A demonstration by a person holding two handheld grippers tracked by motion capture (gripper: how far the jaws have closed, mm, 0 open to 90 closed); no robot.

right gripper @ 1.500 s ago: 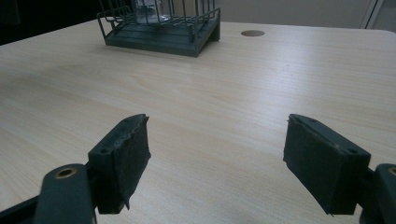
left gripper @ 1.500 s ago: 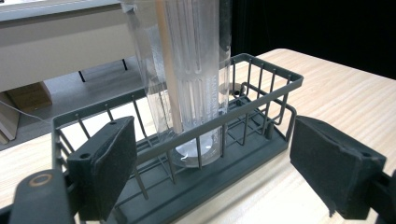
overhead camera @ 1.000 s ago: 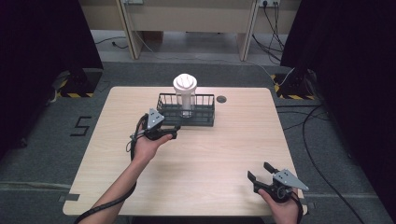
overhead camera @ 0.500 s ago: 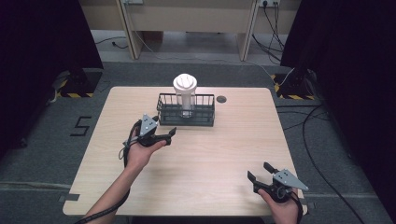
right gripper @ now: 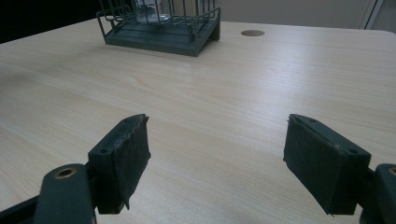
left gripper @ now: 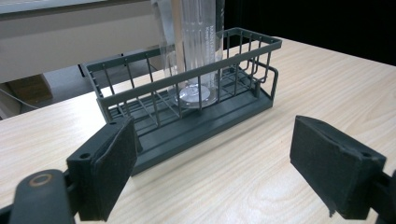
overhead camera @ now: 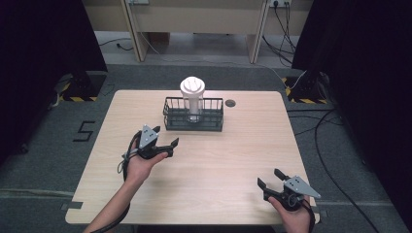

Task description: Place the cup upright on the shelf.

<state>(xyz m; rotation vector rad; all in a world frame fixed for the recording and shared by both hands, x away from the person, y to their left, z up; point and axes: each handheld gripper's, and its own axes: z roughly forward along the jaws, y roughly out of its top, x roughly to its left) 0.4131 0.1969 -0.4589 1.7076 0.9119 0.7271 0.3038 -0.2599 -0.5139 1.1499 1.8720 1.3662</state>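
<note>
the light wooden table [overhead camera: 233, 160] stood on grey floor [overhead camera: 340, 150] with dark curtains [overhead camera: 43, 48] at both sides; the clear bottle [overhead camera: 193, 97] stood upright inside the dark wire basket [overhead camera: 193, 120]; the left gripper [overhead camera: 164, 141] was near the basket, jaws wide apart and holding nothing; the right gripper [overhead camera: 270, 178] was well apart, also spread wide.

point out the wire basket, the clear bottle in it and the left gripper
wire basket [overhead camera: 214, 122]: high view, front right wall
clear bottle [overhead camera: 193, 89]: high view, white cap
left gripper [overhead camera: 165, 136]: high view, between the jaw tips
</note>
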